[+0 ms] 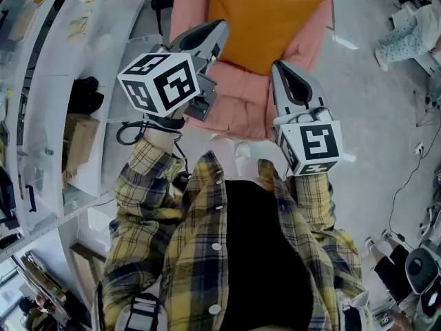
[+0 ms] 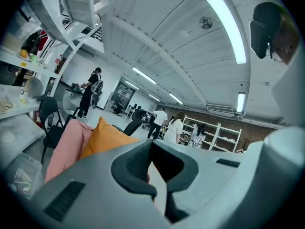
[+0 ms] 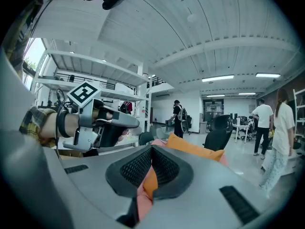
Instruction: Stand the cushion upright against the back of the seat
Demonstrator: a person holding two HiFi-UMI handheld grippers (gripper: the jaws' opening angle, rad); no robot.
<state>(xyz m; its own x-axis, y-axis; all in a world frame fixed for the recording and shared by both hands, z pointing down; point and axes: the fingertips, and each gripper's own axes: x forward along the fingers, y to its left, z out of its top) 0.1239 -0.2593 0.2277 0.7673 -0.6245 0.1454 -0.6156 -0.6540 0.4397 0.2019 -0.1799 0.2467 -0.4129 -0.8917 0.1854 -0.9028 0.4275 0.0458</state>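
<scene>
The cushion (image 1: 265, 16) is seen stood up against the back of the pink seat (image 1: 234, 112). The left gripper (image 1: 220, 27) and right gripper (image 1: 278, 66) are held closed and empty, probably because nothing is left to grip.

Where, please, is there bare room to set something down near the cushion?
Bare pink seat in front of the orange cushion, between the left hand-held gripper and right hand-held gripper; grey floor right of it is open; left shelves are crowded.
</scene>
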